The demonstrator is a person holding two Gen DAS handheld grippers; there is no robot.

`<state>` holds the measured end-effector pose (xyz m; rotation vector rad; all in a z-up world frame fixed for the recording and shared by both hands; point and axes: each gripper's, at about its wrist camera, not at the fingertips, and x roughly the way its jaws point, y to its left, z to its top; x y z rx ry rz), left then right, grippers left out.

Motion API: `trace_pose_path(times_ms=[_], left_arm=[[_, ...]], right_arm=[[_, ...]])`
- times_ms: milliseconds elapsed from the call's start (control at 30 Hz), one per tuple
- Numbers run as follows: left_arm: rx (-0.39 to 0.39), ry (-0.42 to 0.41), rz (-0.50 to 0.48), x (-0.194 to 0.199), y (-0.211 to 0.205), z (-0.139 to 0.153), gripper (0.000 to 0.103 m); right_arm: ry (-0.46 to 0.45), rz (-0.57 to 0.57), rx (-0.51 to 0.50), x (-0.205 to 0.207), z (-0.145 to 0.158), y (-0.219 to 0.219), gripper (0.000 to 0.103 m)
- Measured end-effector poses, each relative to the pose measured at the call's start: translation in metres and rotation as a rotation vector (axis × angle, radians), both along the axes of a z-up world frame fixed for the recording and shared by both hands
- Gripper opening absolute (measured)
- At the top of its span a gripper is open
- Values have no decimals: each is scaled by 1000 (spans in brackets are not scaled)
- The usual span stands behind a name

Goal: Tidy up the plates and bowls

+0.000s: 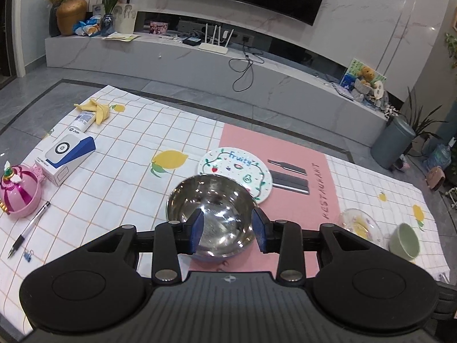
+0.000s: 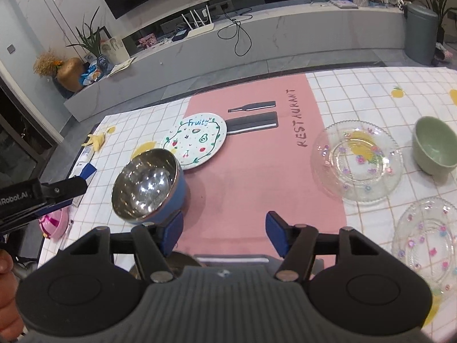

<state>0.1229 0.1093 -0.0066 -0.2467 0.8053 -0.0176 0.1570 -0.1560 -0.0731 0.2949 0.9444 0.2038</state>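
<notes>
A steel bowl with a blue outside [image 1: 211, 214] [image 2: 145, 184] stands on the pink mat, next to a white "Fruity" plate [image 1: 235, 168] [image 2: 195, 140]. My left gripper [image 1: 228, 228] is open, its blue fingers either side of the bowl's near part, not closed on it. My right gripper [image 2: 224, 233] is open and empty above the pink mat, right of the bowl. Two clear glass plates [image 2: 357, 160] [image 2: 425, 240] and a green bowl [image 2: 435, 148] [image 1: 405, 240] lie to the right.
A pink placemat [image 2: 257, 154] lies on the checked tablecloth [image 1: 128, 148]. On the left are a pink toy [image 1: 18, 191], a pen [image 1: 28, 228], a white-blue box [image 1: 65, 154], a tube and a banana peel [image 1: 97, 108]. A grey bin [image 1: 392, 143] stands beyond the table.
</notes>
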Motion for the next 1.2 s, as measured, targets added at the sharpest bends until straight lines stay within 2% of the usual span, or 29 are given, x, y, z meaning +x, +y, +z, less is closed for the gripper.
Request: trace_pose_path(times_ms=[233,500,800,867,1033,1200], left_arm=[[25,33,71,20,19,-26,45],[-19,83,120,33,36,-58,46],[-54,119,162,44,45,-79,46],[-52,123,168,46,46,-81,45],[-50,128,178,48,47,-85,31],[-70,140,193,48,48,-91,16]], right_arm=[[17,56,-4,32,-14,23,64],[47,105,2,63,-32,55,63],[68,131,-47,86,-52,84,51],[79,128,-60,91,-57,87,44],[118,118,-33,97,-69,89,31],[117,120,-26,99,-71,94,20]])
